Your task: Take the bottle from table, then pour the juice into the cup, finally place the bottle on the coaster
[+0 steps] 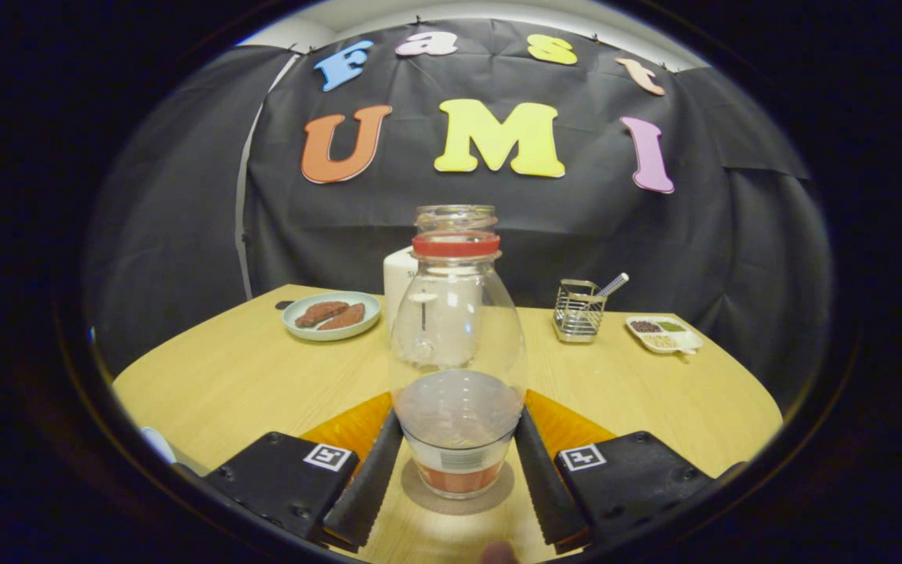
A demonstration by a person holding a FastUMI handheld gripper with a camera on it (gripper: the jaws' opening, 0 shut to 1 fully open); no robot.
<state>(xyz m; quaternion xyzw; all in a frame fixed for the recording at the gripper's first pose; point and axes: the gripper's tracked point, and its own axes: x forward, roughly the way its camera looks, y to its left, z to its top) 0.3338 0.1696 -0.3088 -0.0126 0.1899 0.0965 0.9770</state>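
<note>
A clear bottle (457, 337) with a red ring under its open neck stands upright between my fingers, a little red juice at its bottom. My gripper (457, 427) is shut on the bottle, one finger (369, 478) pressing on each side of its lower body. A round greyish patch (498, 489) lies on the table right under the bottle; whether it is a coaster or a shadow I cannot tell. An orange mat (345, 427) shows on both sides just beyond the fingers. A white cup (400, 278) stands behind the bottle, partly seen through the glass.
On the wooden table (247, 368), beyond the bottle to the left, a pale plate (331, 315) holds two brown pieces. To the right stand a wire holder (579, 311) with a utensil and a small divided dish (662, 333). The black cloth wall closes the back.
</note>
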